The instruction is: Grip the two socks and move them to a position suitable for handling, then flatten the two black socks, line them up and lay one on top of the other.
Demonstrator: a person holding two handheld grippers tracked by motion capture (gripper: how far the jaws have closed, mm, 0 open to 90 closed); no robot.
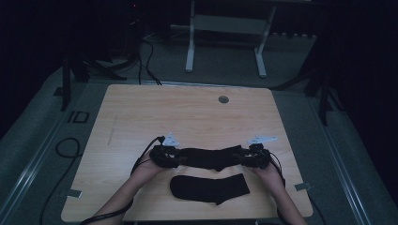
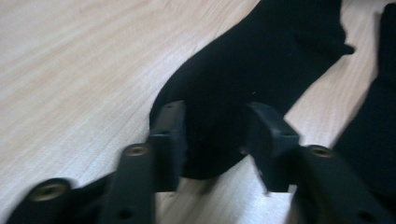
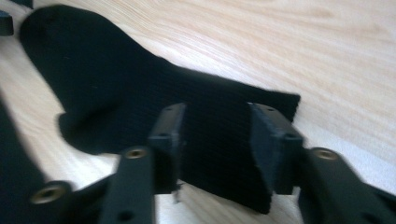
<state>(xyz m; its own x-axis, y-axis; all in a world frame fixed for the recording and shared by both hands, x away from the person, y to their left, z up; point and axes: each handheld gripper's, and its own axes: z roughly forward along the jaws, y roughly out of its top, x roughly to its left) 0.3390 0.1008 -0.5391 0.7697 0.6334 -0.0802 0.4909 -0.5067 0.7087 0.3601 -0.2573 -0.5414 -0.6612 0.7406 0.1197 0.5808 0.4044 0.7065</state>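
Two black knitted socks lie on the light wood-grain table top [image 1: 141,112]. The farther black sock [image 1: 211,157] stretches flat and lengthwise between the two grippers, near the table's middle toward the person's side. The nearer black sock [image 1: 209,188] lies just in front of it, closer to the table's near edge, apart from both grippers.

The left gripper [image 1: 165,156] sits at the farther sock's left end; in the left gripper view its two black jaws stand parted, one on each side of the sock's rounded end [image 2: 219,107], not pressed together. The right gripper [image 1: 256,157] sits at the same sock's right end; in the right gripper view its jaws also stand parted astride the ribbed cuff end [image 3: 219,135], the fabric flat between them.

Each of the person's two hands holds one gripper, forearms entering from the bottom. One small round grey grommet [image 1: 223,99] sits in the table's far part.
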